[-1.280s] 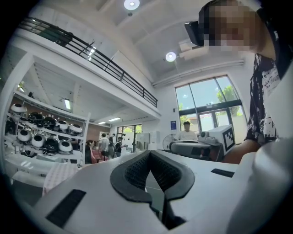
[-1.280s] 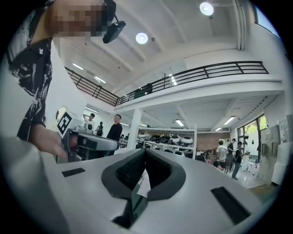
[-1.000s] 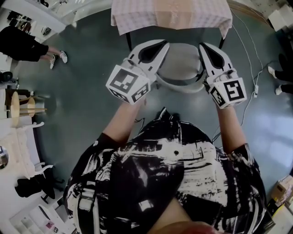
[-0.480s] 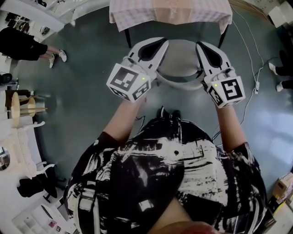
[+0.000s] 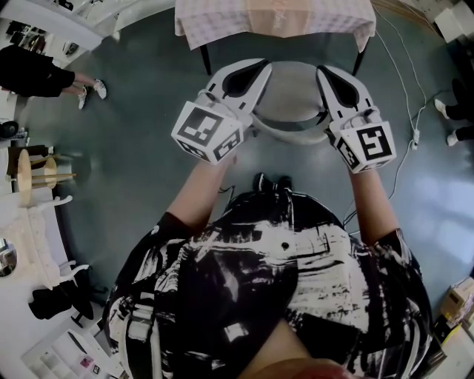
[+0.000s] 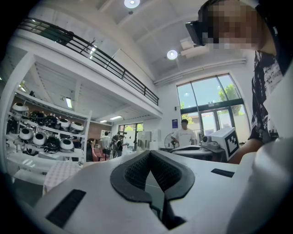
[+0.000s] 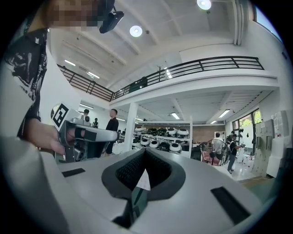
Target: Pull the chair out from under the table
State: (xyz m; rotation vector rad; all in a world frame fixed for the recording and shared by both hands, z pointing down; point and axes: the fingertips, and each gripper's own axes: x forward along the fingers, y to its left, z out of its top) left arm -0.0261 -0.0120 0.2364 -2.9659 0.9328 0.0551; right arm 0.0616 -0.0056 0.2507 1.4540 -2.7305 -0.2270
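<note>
Fingers [image 6: 130,172] of the left gripper [image 6: 149,153] are pressed together at the tips, with nothing between them. The right gripper [image 7: 145,151] is the same: its fingers meet at the tips and pinch nothing. Only floor and a pale sliver show through the gap behind its pads.

From the head view, both grippers point away from the person, level, towards the tabletop [image 5: 222,22]. They flank the chair [image 5: 292,92], the left one over its left side and the right one over its right side. The white backrest [image 5: 289,135] curves from one gripper body to the other, nearest the person. Whether either gripper touches the chair I cannot tell.

The chair stands on the grey floor [image 5: 141,126] just in front of the tabletop. The far edge of its round grey seat is close to the hem of the checked cloth [image 5: 326,26], between two dark table legs.

A cable [image 5: 406,122] trails over the floor to the right. A bystander [image 5: 33,70] in dark clothes stands at the upper left, well apart from the chair. Both gripper views show shelves [image 7: 160,139] of helmets in the room beyond, and each shows the other gripper off to one side.
</note>
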